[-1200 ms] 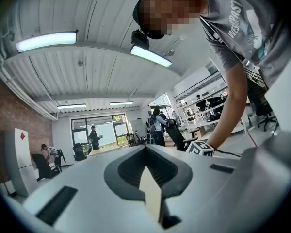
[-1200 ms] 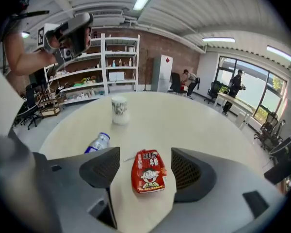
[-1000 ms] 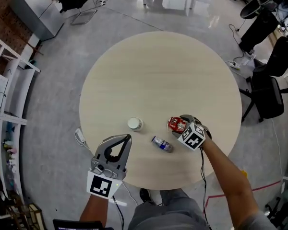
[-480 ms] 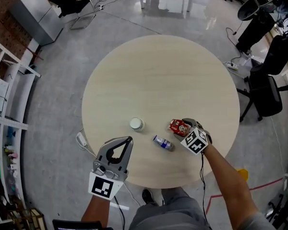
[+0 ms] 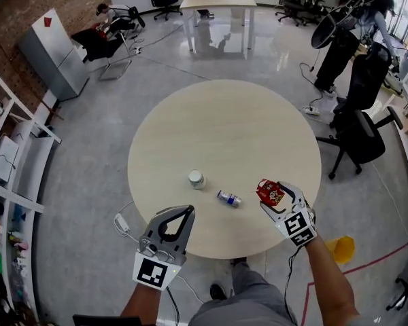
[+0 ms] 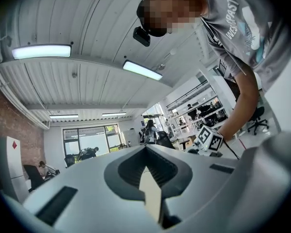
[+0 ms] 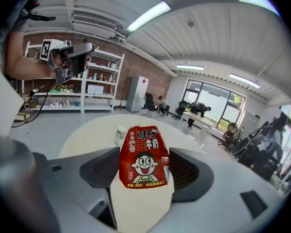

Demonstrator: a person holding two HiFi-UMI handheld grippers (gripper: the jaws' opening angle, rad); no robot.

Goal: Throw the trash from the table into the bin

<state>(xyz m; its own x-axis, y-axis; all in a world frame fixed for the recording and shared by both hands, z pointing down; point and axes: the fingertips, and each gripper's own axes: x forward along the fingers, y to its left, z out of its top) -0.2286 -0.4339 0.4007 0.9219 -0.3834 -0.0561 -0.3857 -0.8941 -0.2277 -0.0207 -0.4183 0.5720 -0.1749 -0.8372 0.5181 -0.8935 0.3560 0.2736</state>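
Three pieces of trash: one red carton (image 5: 269, 191) (image 7: 144, 155), printed "旺仔牛奶" over a cartoon face, pinched in the right gripper (image 5: 275, 198) (image 7: 144, 178) above the round desk (image 5: 224, 128) near its lower-right edge. One small bottle (image 5: 228, 198) lies at mid-frame. One white cup (image 5: 196, 179) stands just left of it. At the desk's lower-left edge is the left gripper (image 5: 188, 210) (image 6: 148, 177), jaws pressed together and empty.

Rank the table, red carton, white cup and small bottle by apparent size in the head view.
1. table
2. red carton, though it may be nearer the camera
3. white cup and small bottle look about alike, so I won't rank them
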